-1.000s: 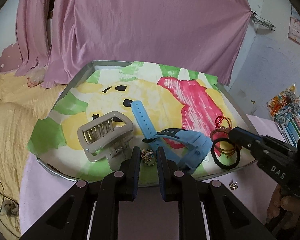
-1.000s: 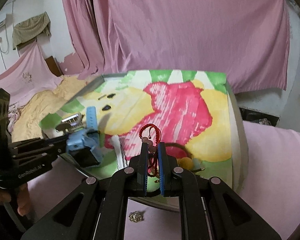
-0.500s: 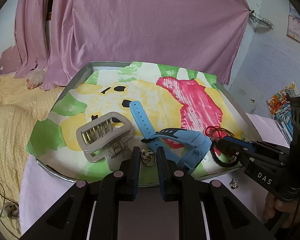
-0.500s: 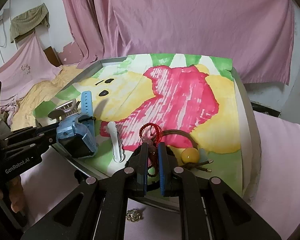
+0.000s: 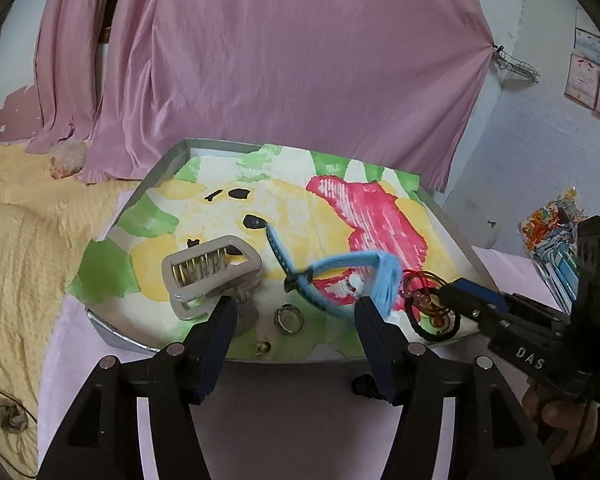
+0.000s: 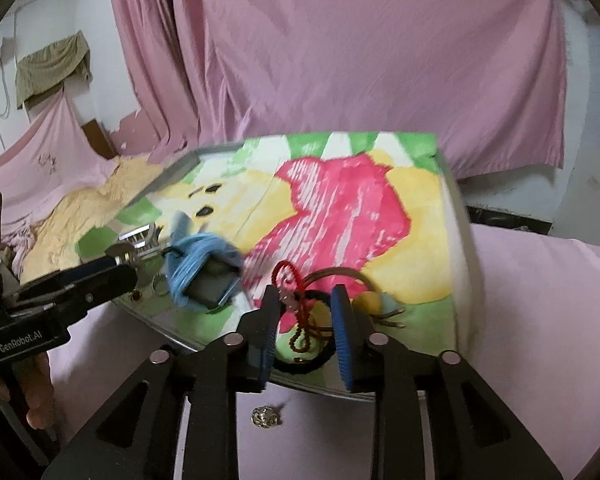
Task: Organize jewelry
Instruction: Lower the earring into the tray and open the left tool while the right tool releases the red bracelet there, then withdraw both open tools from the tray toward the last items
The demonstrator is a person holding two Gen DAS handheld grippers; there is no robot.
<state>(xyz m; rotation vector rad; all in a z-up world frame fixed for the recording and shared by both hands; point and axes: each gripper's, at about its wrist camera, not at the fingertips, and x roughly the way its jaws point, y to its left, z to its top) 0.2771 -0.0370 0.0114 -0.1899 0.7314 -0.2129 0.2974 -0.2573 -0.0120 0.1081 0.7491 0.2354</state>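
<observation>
A metal tray lined with a painted sheet carries the jewelry. My left gripper is open wide over its near edge, and a silver ring lies on the sheet between the fingers, with a tiny earring just in front. The blue watch beside them is blurred. My right gripper is open too. The red bead bracelet lies on the tray between its fingers, over a black hair tie. The left gripper shows at the left of the right wrist view.
A beige hair claw sits on the tray's left part. A yellow-bead hair tie lies right of the bracelet. A small silver ornament rests on the pink cloth before the tray. Pink curtains hang behind and yellow bedding lies to the left.
Both grippers went from shut to open. The left let go of the ring, which now lies on the tray. The right let go of the red bracelet. The watch has shifted.
</observation>
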